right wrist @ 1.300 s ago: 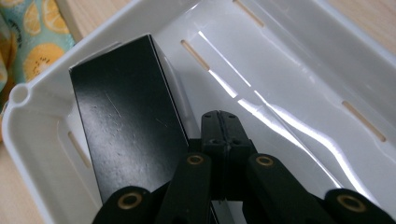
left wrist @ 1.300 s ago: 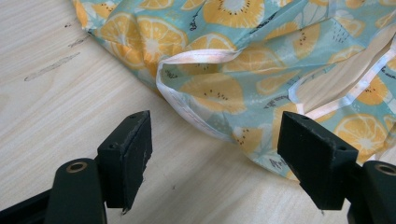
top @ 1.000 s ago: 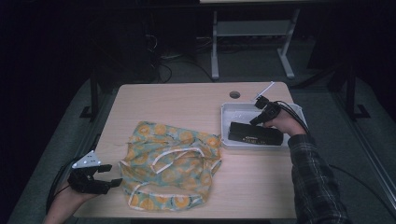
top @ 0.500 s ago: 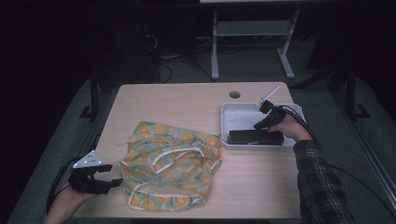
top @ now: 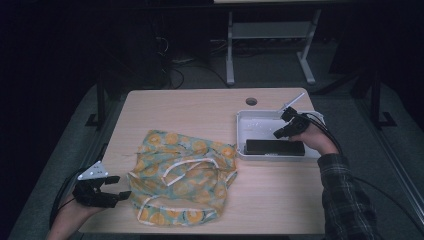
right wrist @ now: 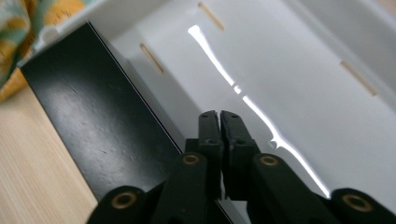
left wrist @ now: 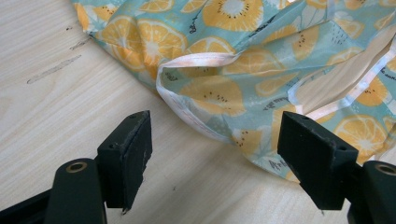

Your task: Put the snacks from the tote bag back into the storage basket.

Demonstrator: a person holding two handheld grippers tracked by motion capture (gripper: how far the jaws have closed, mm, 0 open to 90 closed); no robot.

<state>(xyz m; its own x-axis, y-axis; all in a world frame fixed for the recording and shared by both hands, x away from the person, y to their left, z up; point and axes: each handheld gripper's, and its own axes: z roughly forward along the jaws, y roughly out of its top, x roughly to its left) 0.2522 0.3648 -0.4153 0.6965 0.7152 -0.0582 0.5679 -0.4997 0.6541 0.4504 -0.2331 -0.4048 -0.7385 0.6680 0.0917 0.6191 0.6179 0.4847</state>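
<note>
"Black jaws nearest us, on the left gripper (top: 117,186): what are they doing?"

"They are spread wide and hold nothing, just beside the near corner of the orange-print cloth (top: 182,172), which lies rumpled on the table (top: 190,110). That hand hasn't moved."

"And farther off, what changed?"

"A second ago the right gripper (top: 278,134) was down on the black box (top: 274,147). Now the box lies flat along the near wall of the white tray (top: 260,125), and the gripper has lifted off. Its jaws are all but pressed together; they have just begun to part, with nothing between them. I'd judge the box delivered and the cloth next."

"Count?"

"Two grippers, one cloth, one box, one tray, and one round hole (top: 251,101) in the tabletop beyond"
</note>
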